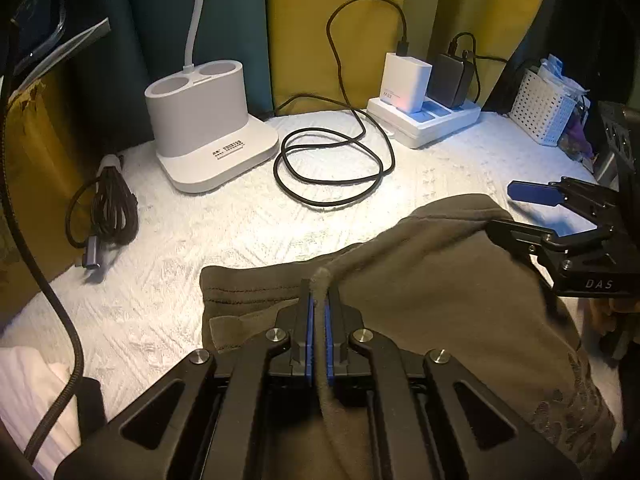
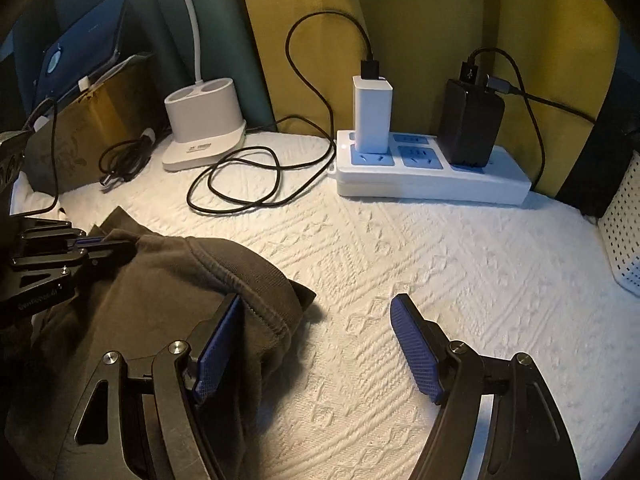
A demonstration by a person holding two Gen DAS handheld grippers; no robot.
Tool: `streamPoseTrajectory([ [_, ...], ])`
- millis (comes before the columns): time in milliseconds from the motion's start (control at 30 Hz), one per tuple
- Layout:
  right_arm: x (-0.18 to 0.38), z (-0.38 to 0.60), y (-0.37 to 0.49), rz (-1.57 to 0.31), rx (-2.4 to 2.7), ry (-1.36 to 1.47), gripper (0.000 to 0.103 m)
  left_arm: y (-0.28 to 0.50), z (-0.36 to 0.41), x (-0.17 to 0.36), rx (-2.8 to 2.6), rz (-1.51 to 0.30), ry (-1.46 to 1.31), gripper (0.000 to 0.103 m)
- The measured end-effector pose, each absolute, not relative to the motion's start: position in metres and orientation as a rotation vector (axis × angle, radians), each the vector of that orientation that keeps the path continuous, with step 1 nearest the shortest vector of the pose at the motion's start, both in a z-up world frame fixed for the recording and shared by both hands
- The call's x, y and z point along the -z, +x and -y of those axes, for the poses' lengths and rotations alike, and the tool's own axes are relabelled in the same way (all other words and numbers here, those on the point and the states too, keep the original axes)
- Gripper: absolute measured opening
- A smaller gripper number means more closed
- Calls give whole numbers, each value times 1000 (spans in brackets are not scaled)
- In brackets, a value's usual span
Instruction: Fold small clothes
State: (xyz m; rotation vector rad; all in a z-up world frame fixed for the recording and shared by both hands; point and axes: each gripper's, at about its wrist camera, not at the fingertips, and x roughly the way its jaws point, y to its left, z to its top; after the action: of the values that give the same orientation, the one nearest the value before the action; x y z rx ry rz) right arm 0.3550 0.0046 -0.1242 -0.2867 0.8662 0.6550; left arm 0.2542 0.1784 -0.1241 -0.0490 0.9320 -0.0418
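Observation:
An olive-brown small garment (image 1: 420, 280) lies crumpled on the white textured cover (image 1: 200, 232). In the left wrist view my left gripper (image 1: 318, 294) is shut on a raised fold of this garment, which runs back between the blue pads. My right gripper (image 1: 516, 210) shows at the garment's far right edge, one finger on the cloth and the other over the cover. In the right wrist view the right gripper (image 2: 318, 304) stands open. Its left pad is against the garment (image 2: 180, 272) and its right pad is above bare cover. The left gripper (image 2: 116, 246) pinches the cloth at the left.
At the back stand a white lamp base (image 1: 208, 120), a loose coil of black cable (image 1: 332, 168) and a white power strip (image 2: 432, 184) with two chargers. A perforated white basket (image 1: 540, 108) is at the right, a bundled cable (image 1: 112, 208) at the left.

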Motion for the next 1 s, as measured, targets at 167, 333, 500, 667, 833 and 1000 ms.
streamPoseTrajectory([
  [167, 124, -3, 354, -857, -634, -309, 76, 255, -184, 122, 26, -951, -85, 10],
  [333, 114, -3, 347, -807, -581, -353, 77, 243, -182, 112, 32, -958, -96, 10],
  [500, 115, 0, 355, -870, -588, -284, 77, 232, -189, 111, -2, -967, -136, 10],
  [667, 107, 3, 346, -848, -570, -287, 77, 218, -198, 104, -8, -950, -189, 20],
  [833, 96, 12, 337, -828, -551, -276, 77, 200, -190, 92, 12, -904, -220, 57],
  [1000, 94, 14, 319, -833, -575, -288, 77, 186, -174, 94, 42, -923, -222, 57],
])
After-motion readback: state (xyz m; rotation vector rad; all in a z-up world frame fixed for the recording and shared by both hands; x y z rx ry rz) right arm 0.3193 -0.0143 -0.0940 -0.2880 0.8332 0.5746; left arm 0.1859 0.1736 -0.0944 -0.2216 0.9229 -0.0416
